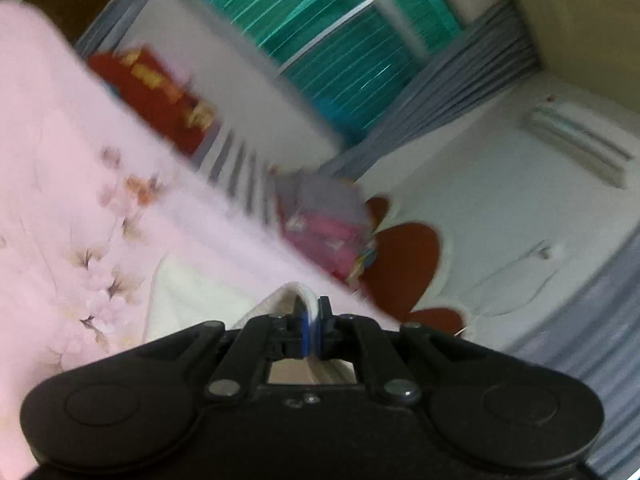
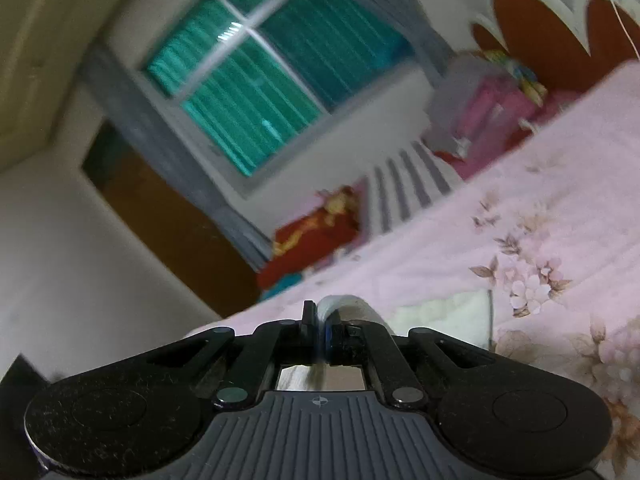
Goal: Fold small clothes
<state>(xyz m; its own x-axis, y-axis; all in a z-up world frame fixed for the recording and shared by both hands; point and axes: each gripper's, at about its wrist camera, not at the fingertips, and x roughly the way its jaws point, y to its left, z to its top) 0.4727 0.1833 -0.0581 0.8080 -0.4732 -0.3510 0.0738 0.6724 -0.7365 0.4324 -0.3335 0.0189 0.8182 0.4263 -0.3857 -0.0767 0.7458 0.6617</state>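
A small white garment [image 1: 192,300] lies on the pink flowered bed sheet [image 1: 60,184], and one edge of it rises into my left gripper [image 1: 314,322], whose jaws are shut on the cloth. In the right wrist view the same white garment [image 2: 444,316] lies on the sheet [image 2: 540,208], and its other edge is pinched in my shut right gripper [image 2: 322,326]. Both grippers are lifted and tilted, looking across the bed toward the window. Both views are motion-blurred.
At the far edge of the bed are a red pillow [image 1: 156,96], a striped cloth [image 1: 236,172] and a pink and grey pile [image 1: 324,220]. Behind are a headboard with red panels [image 1: 404,264], a window with green blinds [image 2: 248,92], grey curtains and a brown door [image 2: 160,216].
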